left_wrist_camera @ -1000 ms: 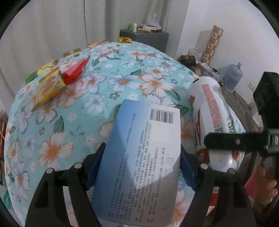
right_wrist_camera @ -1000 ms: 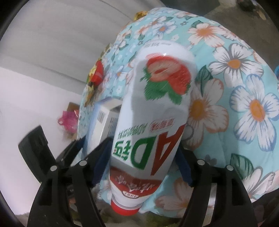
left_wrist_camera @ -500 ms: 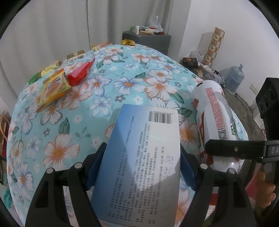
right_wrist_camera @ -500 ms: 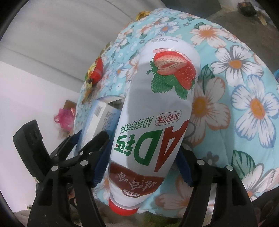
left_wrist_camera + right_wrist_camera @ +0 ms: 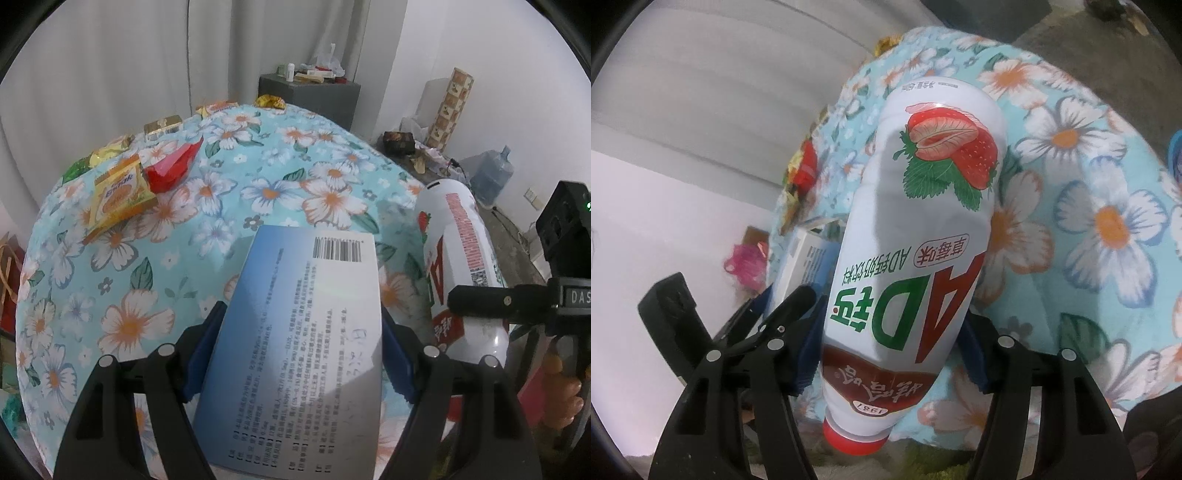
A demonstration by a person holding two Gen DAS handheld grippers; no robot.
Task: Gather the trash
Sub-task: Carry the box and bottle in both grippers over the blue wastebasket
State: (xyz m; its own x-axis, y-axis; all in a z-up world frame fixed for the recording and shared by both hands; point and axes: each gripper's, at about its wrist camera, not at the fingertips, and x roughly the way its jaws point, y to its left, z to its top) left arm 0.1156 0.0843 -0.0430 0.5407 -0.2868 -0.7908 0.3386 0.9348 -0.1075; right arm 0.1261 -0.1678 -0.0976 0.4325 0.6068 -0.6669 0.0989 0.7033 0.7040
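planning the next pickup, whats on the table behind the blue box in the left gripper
Behind the blue box lie a yellow biscuit packet, a red wrapper and more wrappers near the far edge. The floral tablecloth directly under the box is covered.

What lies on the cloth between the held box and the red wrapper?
Only bare floral cloth lies between box and red wrapper, shown in the left wrist view.

The worktop cloth [image 5: 229, 206] is pale turquoise, printed with white, orange-centred flowers and green leaves. The box [image 5: 306, 343] fades blue to white, with black print and a barcode. At three o'clock, the white bottle [image 5: 923, 236] shows a red strawberry, red-and-green lettering and a red cap. At ten o'clock lie a yellow packet [image 5: 118, 192] and a red wrapper [image 5: 171, 170].
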